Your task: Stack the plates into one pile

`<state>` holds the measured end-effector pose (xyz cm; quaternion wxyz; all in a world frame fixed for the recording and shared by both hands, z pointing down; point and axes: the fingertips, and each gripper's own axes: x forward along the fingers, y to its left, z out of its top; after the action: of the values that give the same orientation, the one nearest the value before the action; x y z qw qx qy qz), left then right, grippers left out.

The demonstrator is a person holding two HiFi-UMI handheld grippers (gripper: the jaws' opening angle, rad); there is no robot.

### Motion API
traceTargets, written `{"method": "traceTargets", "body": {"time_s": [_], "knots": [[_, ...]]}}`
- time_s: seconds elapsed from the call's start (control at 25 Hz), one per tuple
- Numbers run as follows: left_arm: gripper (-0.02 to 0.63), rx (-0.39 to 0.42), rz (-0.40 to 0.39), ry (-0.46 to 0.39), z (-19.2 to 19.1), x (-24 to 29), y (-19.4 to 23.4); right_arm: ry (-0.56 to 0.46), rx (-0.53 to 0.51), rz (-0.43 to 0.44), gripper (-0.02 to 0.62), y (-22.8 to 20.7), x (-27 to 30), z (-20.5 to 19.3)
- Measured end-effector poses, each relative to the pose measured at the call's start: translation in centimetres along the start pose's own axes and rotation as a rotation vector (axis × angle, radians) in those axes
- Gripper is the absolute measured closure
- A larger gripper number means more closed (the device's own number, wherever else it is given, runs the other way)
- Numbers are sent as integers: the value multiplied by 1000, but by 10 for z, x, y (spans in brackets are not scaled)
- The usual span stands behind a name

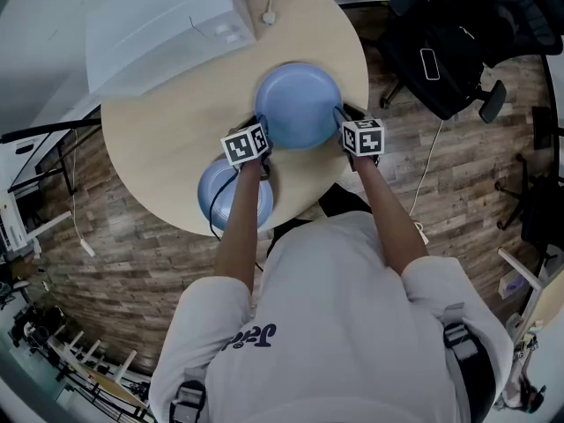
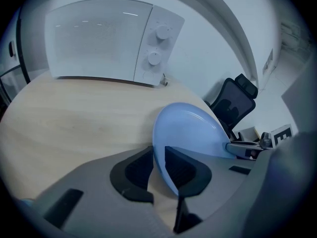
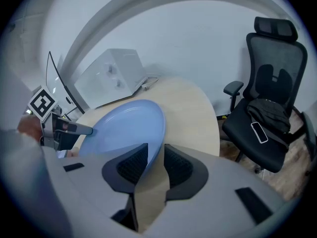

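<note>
A light blue plate (image 1: 300,104) lies on the round wooden table (image 1: 167,130), and both grippers hold it by opposite rims. My left gripper (image 1: 264,135) is shut on its left rim, which runs between the pads in the left gripper view (image 2: 159,165). My right gripper (image 1: 342,120) is shut on the right rim, the plate's edge (image 3: 124,128) sitting between its pads (image 3: 156,162). A second blue plate (image 1: 220,196) rests near the table's front edge, partly hidden under the left forearm.
A white microwave (image 1: 167,20) stands at the back left of the table, with a cable and plug beside it. A black office chair (image 1: 449,51) carrying a bag and a phone stands to the right, off the table. Wooden floor surrounds the table.
</note>
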<state>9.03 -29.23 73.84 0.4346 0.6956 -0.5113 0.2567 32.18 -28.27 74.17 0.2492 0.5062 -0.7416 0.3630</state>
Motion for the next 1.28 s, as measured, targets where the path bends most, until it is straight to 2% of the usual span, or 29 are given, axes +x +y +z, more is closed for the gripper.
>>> {"method": "traceTargets", "body": {"time_s": [0.12, 0.4, 0.6, 1.0, 1.28], "knots": [[561, -11, 30, -14, -1, -1, 5, -2, -20, 7, 503, 2, 0, 0], [569, -4, 15, -18, -6, -9, -4, 10, -6, -12, 518, -2, -7, 0], [569, -23, 24, -42, -7, -32, -3, -7, -16, 5, 518, 12, -20, 5], [569, -71, 45, -105, -28, -95, 18, -42, -94, 41, 528, 64, -41, 16], [568, -138, 91, -161, -60, -153, 54, -34, -189, 114, 534, 130, -42, 16]]}}
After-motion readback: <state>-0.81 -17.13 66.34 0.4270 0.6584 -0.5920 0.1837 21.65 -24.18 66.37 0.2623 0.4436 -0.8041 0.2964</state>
